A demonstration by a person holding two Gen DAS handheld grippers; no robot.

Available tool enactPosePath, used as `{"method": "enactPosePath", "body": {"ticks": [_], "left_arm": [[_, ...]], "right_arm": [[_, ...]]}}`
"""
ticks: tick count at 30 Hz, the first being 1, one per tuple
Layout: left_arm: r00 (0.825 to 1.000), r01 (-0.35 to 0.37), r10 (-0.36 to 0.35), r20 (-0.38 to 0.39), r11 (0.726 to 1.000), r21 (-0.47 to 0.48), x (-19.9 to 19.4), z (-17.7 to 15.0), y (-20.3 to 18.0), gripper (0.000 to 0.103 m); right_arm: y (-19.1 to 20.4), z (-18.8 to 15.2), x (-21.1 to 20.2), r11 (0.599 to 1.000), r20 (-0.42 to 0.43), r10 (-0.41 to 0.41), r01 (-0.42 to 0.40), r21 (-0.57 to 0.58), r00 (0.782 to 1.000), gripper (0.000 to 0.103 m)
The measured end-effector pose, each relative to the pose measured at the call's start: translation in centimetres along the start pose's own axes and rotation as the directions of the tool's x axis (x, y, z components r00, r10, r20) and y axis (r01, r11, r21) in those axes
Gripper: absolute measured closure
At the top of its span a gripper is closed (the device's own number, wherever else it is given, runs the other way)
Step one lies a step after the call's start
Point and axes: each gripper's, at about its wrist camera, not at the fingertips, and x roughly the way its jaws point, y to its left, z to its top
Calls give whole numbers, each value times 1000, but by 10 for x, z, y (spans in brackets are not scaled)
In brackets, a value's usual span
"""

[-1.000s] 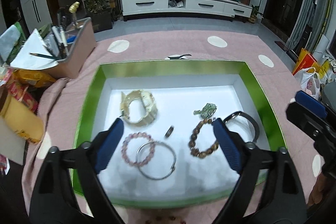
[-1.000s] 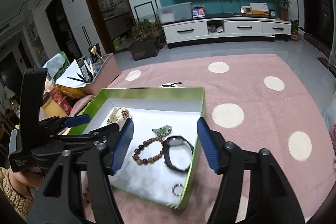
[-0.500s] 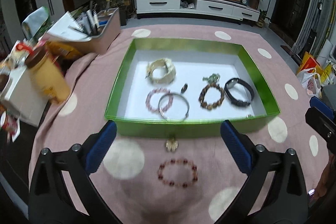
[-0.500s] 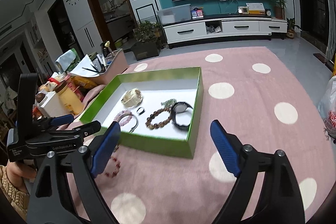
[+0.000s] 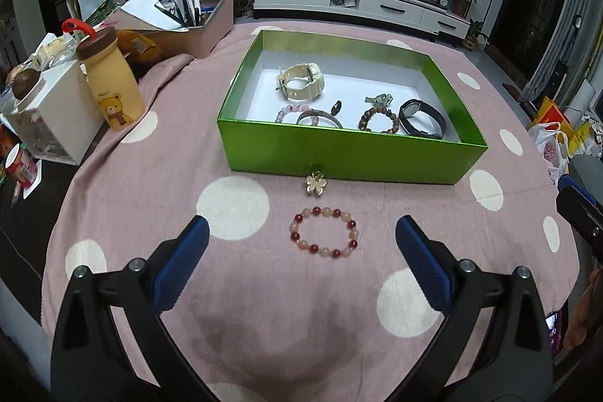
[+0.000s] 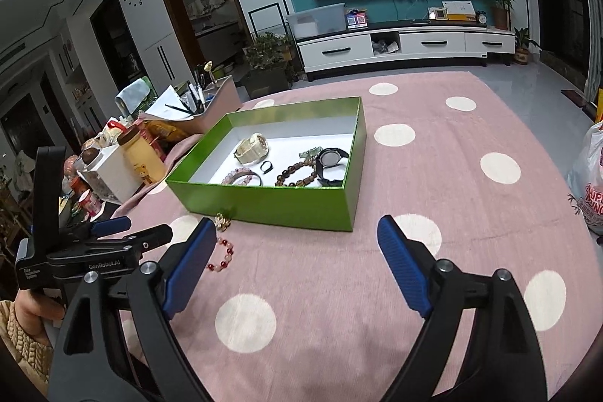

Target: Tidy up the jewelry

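A green box (image 5: 350,153) with a white floor holds a cream watch (image 5: 301,86), a black watch (image 5: 422,118), a brown bead bracelet (image 5: 378,120), a pink bead bracelet, a silver bangle and a small ring. On the pink cloth in front of it lie a gold butterfly clip (image 5: 316,182) and a red-and-pink bead bracelet (image 5: 324,232). My left gripper (image 5: 301,264) is open and empty just short of that bracelet. My right gripper (image 6: 297,268) is open and empty, to the right of the bracelet (image 6: 222,257), with the box (image 6: 286,204) ahead of it.
A yellow bear bottle (image 5: 111,81), a white container (image 5: 45,112) and a pen-filled organizer (image 5: 188,21) crowd the table's left side. The pink dotted cloth (image 5: 233,208) covers the table. Plastic bags (image 6: 588,183) sit beyond the right edge.
Both grippers have pulled back from over the box toward the table's near edge. The loose bracelet and clip outside the box have come into view.
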Motion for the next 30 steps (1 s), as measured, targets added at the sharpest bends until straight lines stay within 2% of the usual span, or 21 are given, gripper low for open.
{"method": "enactPosePath", "body": {"ticks": [13, 22, 27, 30], "left_arm": [[1000, -3, 2, -14, 999, -48, 3, -22, 22, 3], [999, -16, 13, -50, 998, -63, 25, -31, 30, 4], [998, -13, 10, -69, 999, -37, 48, -28, 21, 18], [997, -14, 12, -80, 1000, -21, 61, -24, 17, 31]], "right_arm": [[7, -24, 9, 1000, -72, 13, -15, -21, 997, 15], [11, -33, 27, 999, -118, 21, -24, -25, 993, 16], [10, -35, 37, 999, -140, 21, -25, -24, 990, 16], [9, -35, 44, 999, -151, 23, -26, -22, 988, 16]]}}
